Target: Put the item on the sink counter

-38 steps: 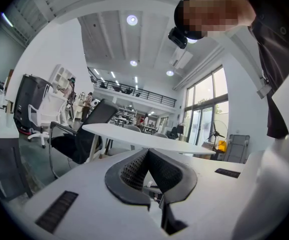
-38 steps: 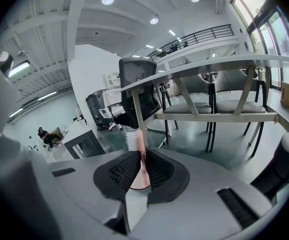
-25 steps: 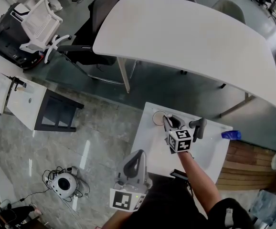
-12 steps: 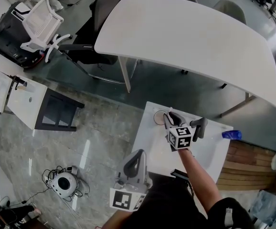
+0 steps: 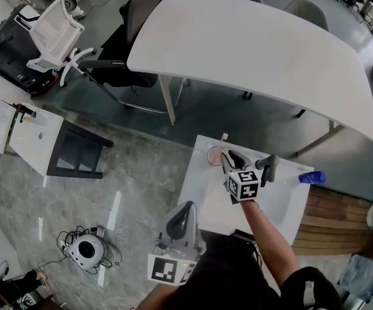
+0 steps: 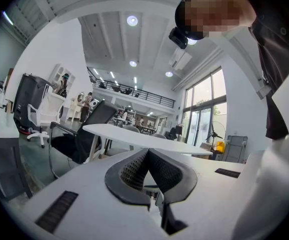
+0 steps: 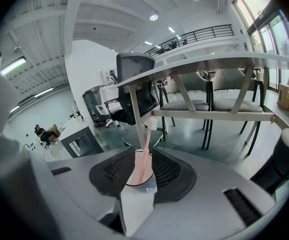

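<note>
Nearest the person's body, the left gripper (image 6: 147, 154) is held up off the white sink counter (image 5: 202, 200). Its jaws are pressed together with nothing between them. Farther out, the right gripper (image 7: 144, 159) reaches over the counter, and its jaws are closed on either side of a round white cup (image 5: 213, 155). A pink toothbrush (image 7: 146, 136) stands tilted in the cup. The cup is at the counter's far left corner, but I cannot tell whether it rests on the surface or is lifted. To its right stands a black faucet (image 5: 268, 167), with a blue object (image 5: 310, 177) at the right edge. Beyond is a large white table (image 5: 251, 50), with a black office chair (image 5: 131, 50) and a white chair (image 5: 54, 34) to its left.
</note>
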Motion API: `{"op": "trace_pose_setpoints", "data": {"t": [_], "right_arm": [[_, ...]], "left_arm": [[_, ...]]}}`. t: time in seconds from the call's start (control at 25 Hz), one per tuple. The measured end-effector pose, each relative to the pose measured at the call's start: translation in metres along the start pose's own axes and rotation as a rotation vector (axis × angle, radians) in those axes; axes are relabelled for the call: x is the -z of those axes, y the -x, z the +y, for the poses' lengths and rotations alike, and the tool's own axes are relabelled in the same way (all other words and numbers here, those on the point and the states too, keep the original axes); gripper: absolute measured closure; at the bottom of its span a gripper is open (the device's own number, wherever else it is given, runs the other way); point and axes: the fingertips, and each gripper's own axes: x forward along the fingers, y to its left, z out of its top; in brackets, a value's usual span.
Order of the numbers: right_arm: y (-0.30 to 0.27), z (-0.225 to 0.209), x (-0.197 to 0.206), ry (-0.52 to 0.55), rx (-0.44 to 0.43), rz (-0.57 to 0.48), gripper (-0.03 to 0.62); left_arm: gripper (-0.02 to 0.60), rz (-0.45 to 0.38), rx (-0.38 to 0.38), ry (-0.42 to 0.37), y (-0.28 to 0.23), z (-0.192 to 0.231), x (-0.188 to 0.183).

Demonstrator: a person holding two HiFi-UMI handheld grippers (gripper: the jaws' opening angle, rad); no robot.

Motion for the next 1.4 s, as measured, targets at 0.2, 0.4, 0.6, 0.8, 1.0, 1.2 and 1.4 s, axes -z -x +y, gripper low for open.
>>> {"op": "trace_pose_setpoints", "data": {"t": [0.2,0.4,0.6,0.8,1.0,1.2,1.4], "right_arm": [[0.018,0.004,0.0,-0.003,0.015,-0.015,0.505],[0.044,0.012,0.002,-0.007,0.028,-0.038,0.528],[0.079,0.029,0.01,-0.016,0.051,-0.065,0.566],[0.123,0.049,0.025,-0.044,0.085,-0.106,0.579],[0.171,0.077,0.047,-0.061,0.114,-0.141,0.58],[0.225,0.108,0.076,-0.077,0.148,-0.173,0.582],[0.284,0.15,0.108,-0.086,0.167,-0.208,0.583]], "left_arm": [[0.566,-0.008,0.013,0.008,0.014,-0.008,-0.003],[0.566,-0.025,0.04,-0.004,0.033,-0.018,-0.005],[0.566,-0.03,0.073,-0.017,0.062,-0.031,-0.007],[0.566,-0.057,0.137,-0.076,0.098,-0.042,-0.008],[0.566,-0.056,0.185,-0.083,0.144,-0.052,0.0],[0.566,-0.085,0.228,-0.083,0.198,-0.067,0.003],[0.566,-0.097,0.252,-0.075,0.26,-0.079,0.013]]}}
